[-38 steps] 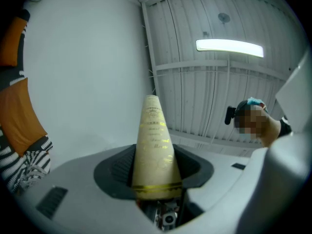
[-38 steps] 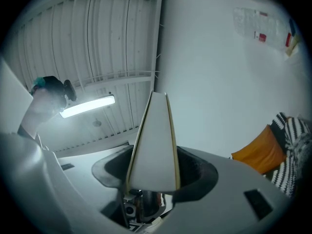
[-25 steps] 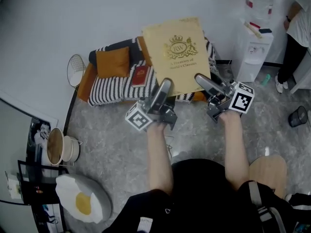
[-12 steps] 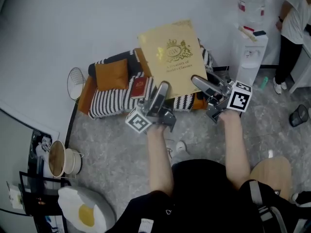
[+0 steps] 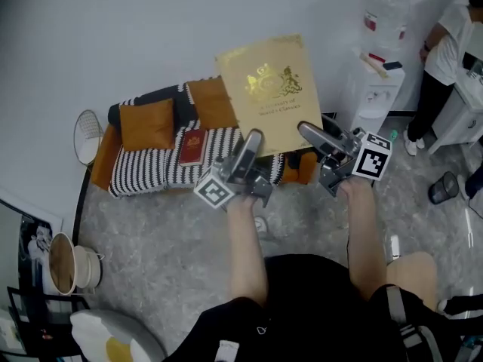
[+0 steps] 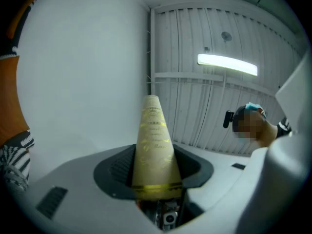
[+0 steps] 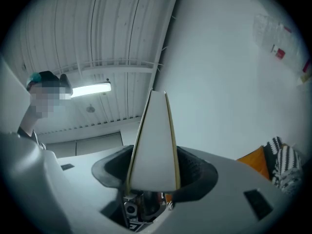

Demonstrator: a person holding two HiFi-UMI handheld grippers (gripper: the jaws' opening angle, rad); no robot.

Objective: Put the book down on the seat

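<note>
Large gold book [image 5: 270, 89], crest on cover — lower edge pinched by left gripper [image 5: 253, 142] and right gripper [image 5: 308, 133]

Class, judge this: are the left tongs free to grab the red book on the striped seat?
Probably not yet: the left tongs are shut on the gold book. The red book itself lies uncovered on the seat.
</note>
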